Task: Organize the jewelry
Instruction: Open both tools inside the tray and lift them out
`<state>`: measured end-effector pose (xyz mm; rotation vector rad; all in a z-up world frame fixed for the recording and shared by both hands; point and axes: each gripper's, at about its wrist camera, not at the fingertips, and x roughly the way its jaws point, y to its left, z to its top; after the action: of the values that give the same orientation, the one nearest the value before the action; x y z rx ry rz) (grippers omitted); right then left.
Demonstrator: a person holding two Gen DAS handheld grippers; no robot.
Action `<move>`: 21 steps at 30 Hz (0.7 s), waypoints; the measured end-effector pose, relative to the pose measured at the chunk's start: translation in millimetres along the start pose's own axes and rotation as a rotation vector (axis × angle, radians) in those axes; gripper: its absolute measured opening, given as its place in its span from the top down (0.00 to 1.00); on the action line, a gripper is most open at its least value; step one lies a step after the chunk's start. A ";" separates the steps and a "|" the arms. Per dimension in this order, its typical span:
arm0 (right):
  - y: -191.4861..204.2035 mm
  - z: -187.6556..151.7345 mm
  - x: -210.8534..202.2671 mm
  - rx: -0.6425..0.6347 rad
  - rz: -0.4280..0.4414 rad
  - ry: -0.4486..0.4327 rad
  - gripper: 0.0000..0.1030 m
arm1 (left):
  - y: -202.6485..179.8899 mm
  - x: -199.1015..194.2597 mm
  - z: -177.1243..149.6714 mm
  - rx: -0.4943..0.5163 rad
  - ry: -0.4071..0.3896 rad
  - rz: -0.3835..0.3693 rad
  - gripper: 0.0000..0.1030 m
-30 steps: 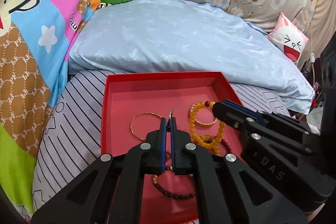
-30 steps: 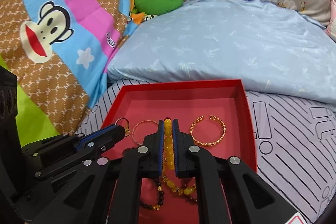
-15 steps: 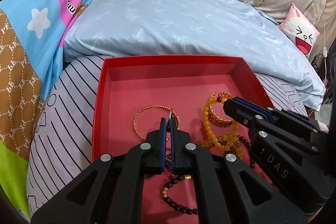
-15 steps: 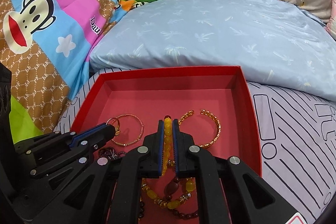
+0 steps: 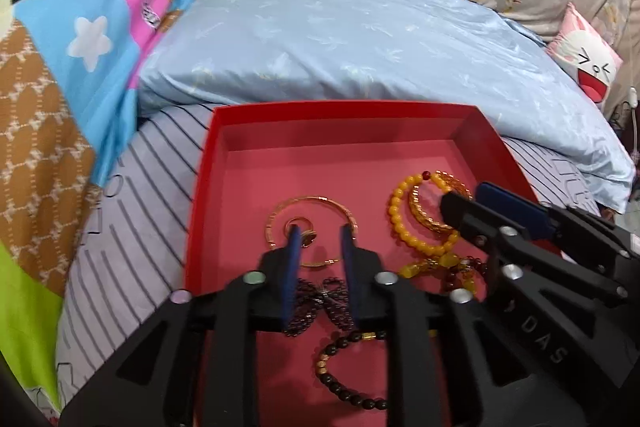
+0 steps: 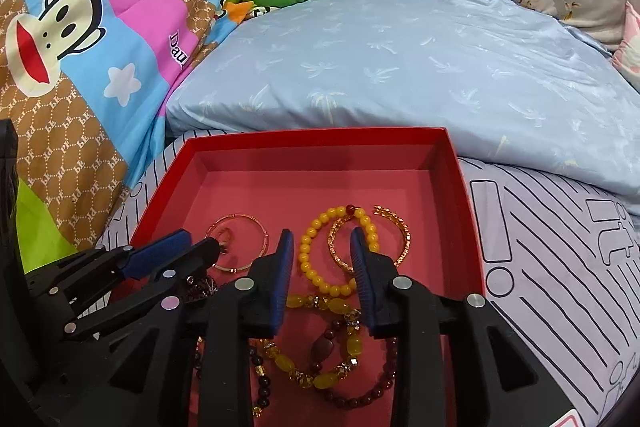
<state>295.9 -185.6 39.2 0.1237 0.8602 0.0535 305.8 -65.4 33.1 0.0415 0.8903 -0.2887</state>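
Blue pillow [image 6: 400, 67] behind red tray [image 6: 466, 211]

the bed's striped sheet [image 6: 560, 247] carries a red tray [image 6: 466, 211] near its middle; a pale blue pillow [image 6: 400, 59] lies along the far edge, seemingly touching the tray.

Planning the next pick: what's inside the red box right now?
Red box holds a yellow bead bracelet, gold cuff, thin gold bangle, small ring, dark bead strands. Grippers cover its near end.
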 end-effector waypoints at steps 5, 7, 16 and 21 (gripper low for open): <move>-0.3 -2.2 -11.8 -0.002 -0.002 -0.012 0.70 | 0.1 -8.9 -2.9 0.003 -0.007 0.010 0.70; 2.0 -4.0 -19.9 -0.012 -0.009 -0.021 0.70 | -0.8 -14.9 -4.4 0.006 -0.012 0.014 0.70; 10.1 -19.6 -68.3 -0.026 0.000 -0.067 0.70 | -5.5 -59.2 -13.8 0.013 -0.052 0.007 0.67; 13.8 -43.1 -98.6 -0.038 0.003 -0.084 0.63 | -6.8 -88.0 -29.9 0.016 -0.071 -0.006 0.60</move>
<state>199.0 -177.6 87.3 0.0905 0.7750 0.0668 229.1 -46.9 82.7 0.0436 0.8180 -0.3012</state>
